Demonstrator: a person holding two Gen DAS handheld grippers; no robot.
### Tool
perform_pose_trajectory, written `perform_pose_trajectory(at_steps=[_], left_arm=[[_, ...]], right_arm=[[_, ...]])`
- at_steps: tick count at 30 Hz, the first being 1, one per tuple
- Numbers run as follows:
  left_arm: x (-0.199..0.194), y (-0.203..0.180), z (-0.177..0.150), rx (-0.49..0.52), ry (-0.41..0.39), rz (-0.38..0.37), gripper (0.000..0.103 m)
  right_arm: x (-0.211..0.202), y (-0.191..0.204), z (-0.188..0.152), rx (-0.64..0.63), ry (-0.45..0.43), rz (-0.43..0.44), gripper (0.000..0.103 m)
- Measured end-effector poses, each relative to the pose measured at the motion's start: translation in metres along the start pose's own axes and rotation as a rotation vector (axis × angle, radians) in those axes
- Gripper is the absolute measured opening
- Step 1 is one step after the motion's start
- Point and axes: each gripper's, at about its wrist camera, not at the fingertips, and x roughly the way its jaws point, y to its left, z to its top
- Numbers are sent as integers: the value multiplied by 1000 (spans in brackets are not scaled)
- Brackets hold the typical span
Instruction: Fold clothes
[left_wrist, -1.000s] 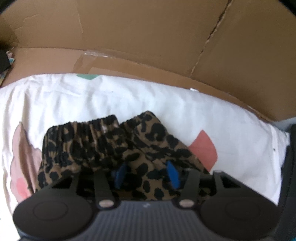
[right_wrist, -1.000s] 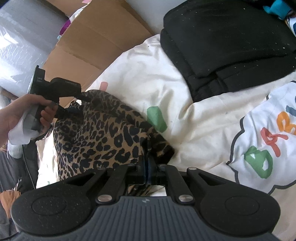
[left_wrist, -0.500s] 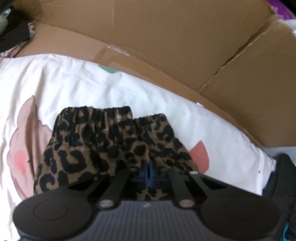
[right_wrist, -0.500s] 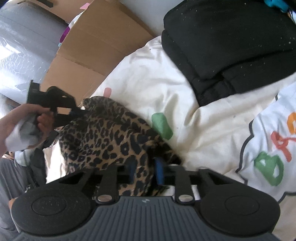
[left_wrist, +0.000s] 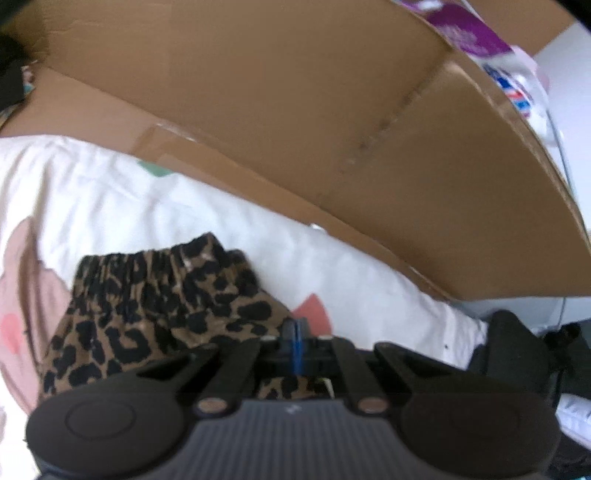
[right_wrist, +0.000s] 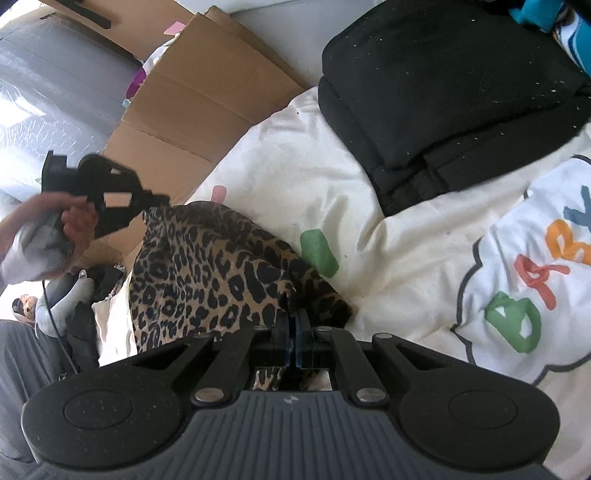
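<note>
Since earlier, left gripper (left_wrist: 294, 334) has clamped and lifted the leopard-print garment (right_wrist: 207, 273) off the white bedding (right_wrist: 295, 162), right gripper (right_wrist: 294, 325) pinching its near corner; both should rise evenly, keeping fabric taut.

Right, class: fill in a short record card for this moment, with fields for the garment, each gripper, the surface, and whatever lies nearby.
garment: leopard-print garment, bunched, one edge raised off the bedding
left gripper: shut on the garment's edge, held by a hand
right gripper: shut on the garment's near corner
surface: cream bedding with coloured patches
nearby: folded black clothing farther back on the bedding; flattened cardboard along its edge
</note>
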Motion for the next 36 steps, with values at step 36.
perform_pose_trajectory(at_steps=[36], left_arm=[[-4,-24,-84,722,82,19,29]], right_arm=[[-10,-21,5,38,-13,-111,12]])
